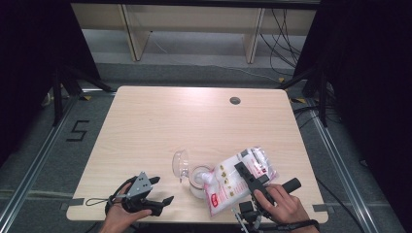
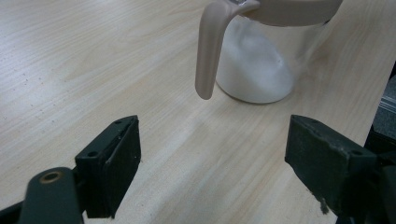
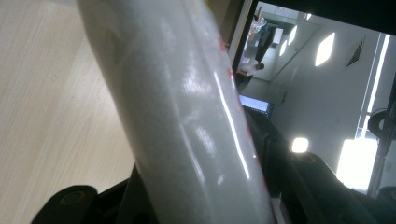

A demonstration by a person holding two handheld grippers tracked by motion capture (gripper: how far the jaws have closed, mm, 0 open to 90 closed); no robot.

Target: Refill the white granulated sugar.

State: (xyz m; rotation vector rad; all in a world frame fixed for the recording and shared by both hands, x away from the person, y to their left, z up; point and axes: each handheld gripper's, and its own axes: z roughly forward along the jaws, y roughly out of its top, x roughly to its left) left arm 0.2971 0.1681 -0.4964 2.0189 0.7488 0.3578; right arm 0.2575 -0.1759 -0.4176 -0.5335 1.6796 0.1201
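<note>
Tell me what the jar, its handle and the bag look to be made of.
Jar: clear glass or hard plastic, glossy; the white powder shows through the wall. Handle: beige moulded plastic, smooth, matte. Bag: thin translucent plastic film with red print, shiny streaks in the right gripper view, clamped in the right gripper.

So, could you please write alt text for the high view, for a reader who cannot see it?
The right gripper holds a plastic bag of white powder tilted over an open jar near the front edge of a wooden table. The left gripper rests open left of the jar, holding nothing.
</note>
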